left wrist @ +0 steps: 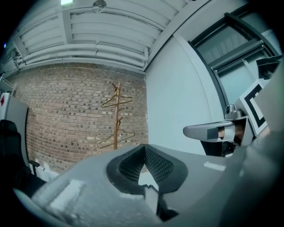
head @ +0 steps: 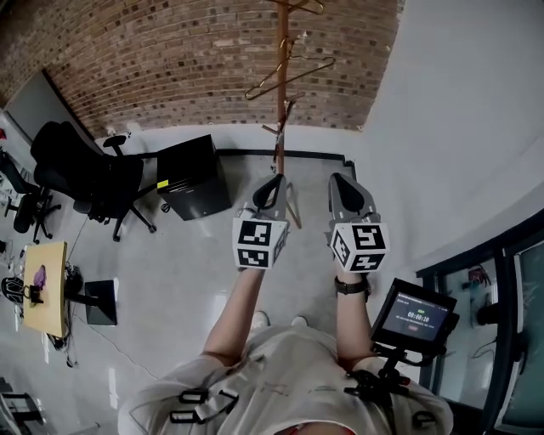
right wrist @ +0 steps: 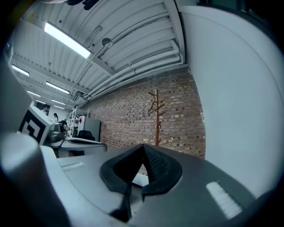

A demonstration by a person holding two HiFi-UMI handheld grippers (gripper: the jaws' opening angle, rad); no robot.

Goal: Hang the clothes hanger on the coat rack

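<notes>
The left gripper point(left wrist: 144, 149) and the right gripper point(right wrist: 143, 148) were both clenched on nothing, pads pressed together, and held side by side well short of the coat rack point(head: 280, 102). A clothes hanger point(head: 293, 75) hung from a peg there, and seemingly a second one higher up point(head: 299, 7), cut off by the frame. Judged so, the hanging looked done, with nothing left to carry.

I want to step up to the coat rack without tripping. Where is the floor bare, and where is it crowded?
Bare floor runs from the person's shoes to the coat rack, between the black cabinet and the white wall. It is crowded on the left, with the office chair and the yellow desk.
</notes>
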